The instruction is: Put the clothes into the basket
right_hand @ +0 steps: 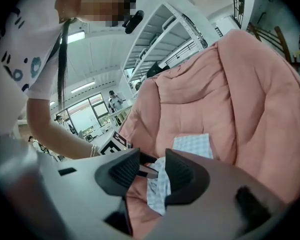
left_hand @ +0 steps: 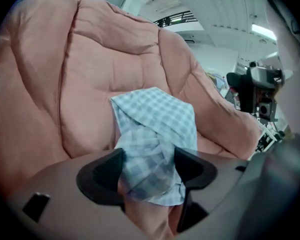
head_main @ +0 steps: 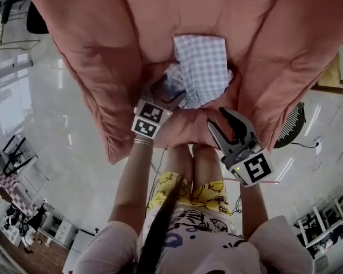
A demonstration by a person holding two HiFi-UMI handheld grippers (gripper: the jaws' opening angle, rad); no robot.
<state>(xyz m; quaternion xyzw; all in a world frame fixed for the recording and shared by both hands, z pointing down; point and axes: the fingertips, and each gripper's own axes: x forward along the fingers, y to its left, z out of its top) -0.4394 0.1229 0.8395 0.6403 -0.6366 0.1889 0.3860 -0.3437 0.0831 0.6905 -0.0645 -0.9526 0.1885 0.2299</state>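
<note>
A blue-and-white checked cloth (head_main: 200, 67) lies crumpled on the seat of a big pink padded chair (head_main: 160, 27). My left gripper (head_main: 168, 93) is down at the cloth's near end. In the left gripper view its jaws stand wide and the checked cloth (left_hand: 155, 129) fills the gap between them (left_hand: 149, 166); I see no firm pinch. My right gripper (head_main: 217, 121) hovers at the chair's front edge, just right of the cloth, open with nothing held (right_hand: 152, 171). The cloth (right_hand: 192, 145) lies beyond its jaws. No basket is in view.
The person's legs (head_main: 186, 164) stand against the chair front. A black fan-like object (head_main: 291, 127) sits on the glossy floor (head_main: 57, 96) to the right. Wooden furniture (head_main: 337, 73) is at the far right, with shelving (head_main: 326, 227) at lower right.
</note>
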